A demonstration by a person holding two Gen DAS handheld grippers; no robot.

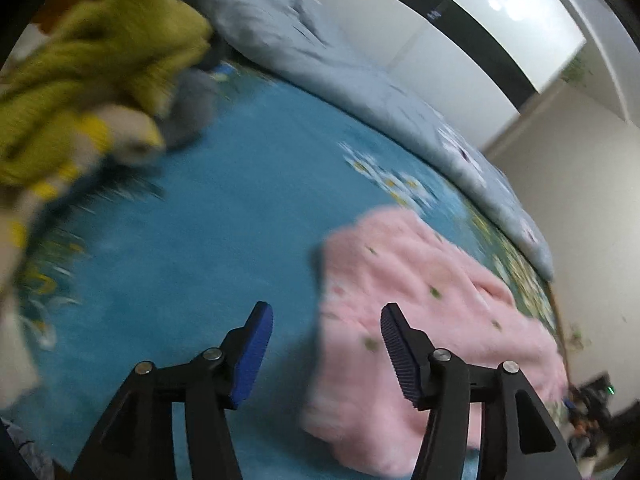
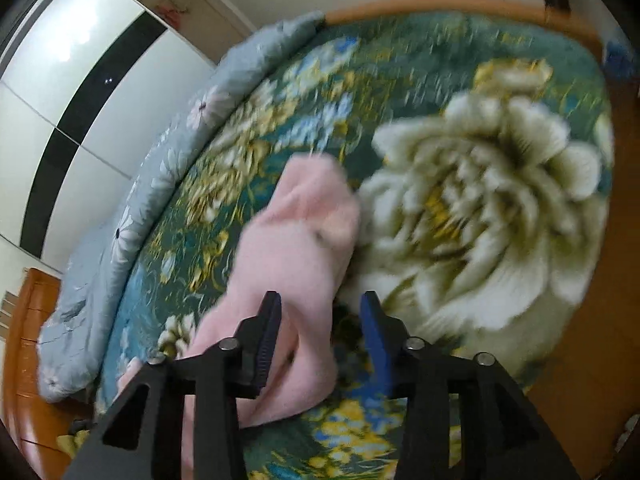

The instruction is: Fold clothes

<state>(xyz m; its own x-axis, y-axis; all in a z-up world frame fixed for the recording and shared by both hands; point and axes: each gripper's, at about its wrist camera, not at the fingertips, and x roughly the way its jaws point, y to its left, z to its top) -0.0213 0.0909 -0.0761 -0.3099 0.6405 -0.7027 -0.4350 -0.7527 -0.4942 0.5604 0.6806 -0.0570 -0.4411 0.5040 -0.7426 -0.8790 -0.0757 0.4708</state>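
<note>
Both grippers, left [image 1: 326,346] and right [image 2: 320,338], stand parted over the pink fleece garment [image 1: 420,304], clamping nothing (frames blurred); I'd square its edges before folding again.

I am viewing a pink fleece garment [image 1: 432,320] lying folded on the blue floral bedspread, its fuzzy surface dotted with small green specks. In my right view, the same pink garment [image 2: 296,248] is lying bunched into a long, soft shape beside the large cream flower print. A heap of olive-green and grey clothes [image 1: 100,80] is sitting well apart from it.
</note>
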